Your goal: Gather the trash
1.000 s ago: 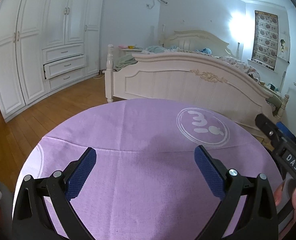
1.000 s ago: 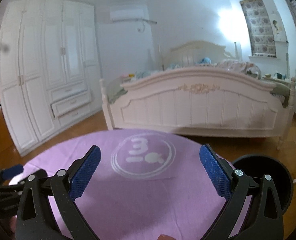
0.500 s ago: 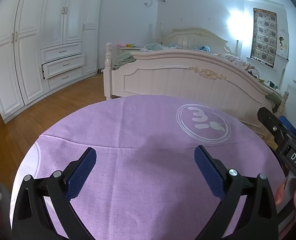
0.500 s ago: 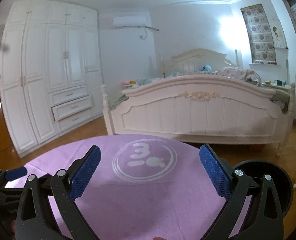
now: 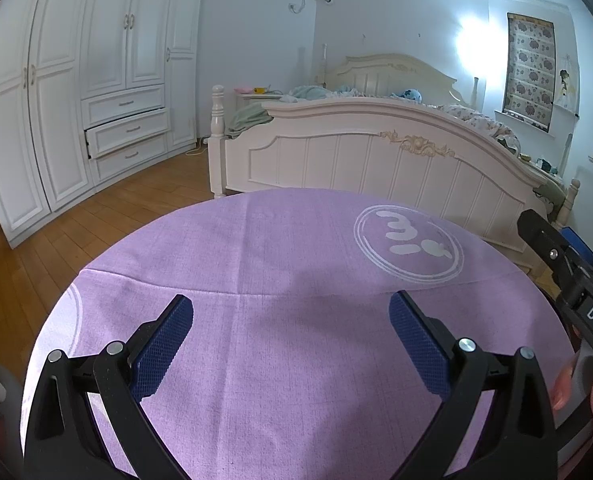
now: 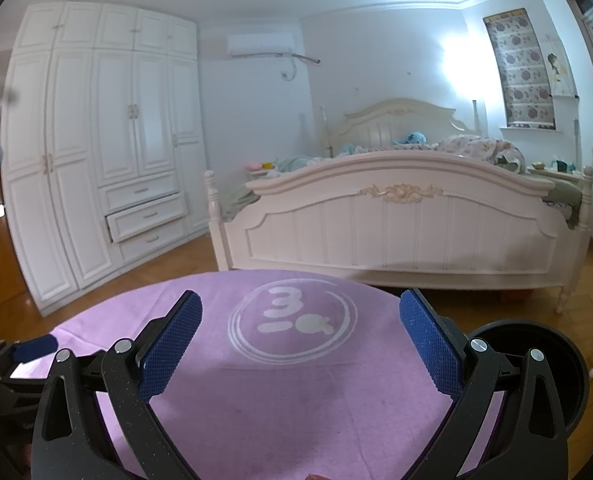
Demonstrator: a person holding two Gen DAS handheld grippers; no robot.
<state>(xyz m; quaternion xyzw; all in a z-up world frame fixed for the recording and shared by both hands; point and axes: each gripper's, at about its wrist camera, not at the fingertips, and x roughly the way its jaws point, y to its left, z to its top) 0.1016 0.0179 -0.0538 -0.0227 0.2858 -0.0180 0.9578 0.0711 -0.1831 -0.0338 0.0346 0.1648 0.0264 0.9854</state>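
Observation:
A round table with a purple cloth (image 5: 280, 360) carries a white circular logo (image 5: 408, 246); the cloth also shows in the right wrist view (image 6: 288, 400). No trash shows on it. My left gripper (image 5: 292, 320) is open and empty above the cloth. My right gripper (image 6: 300, 320) is open and empty, raised over the cloth near the logo (image 6: 292, 326). A black round bin (image 6: 544, 360) stands on the floor right of the table. The right gripper's body (image 5: 576, 280) shows at the right edge of the left wrist view.
A cream bed with a curved footboard (image 6: 408, 232) stands just beyond the table. White wardrobes (image 6: 96, 152) with one drawer partly open line the left wall. Wooden floor (image 5: 76, 232) lies between them.
Both grippers have tilted upward, so more of the room and less of the cloth shows. Both stay open and empty.

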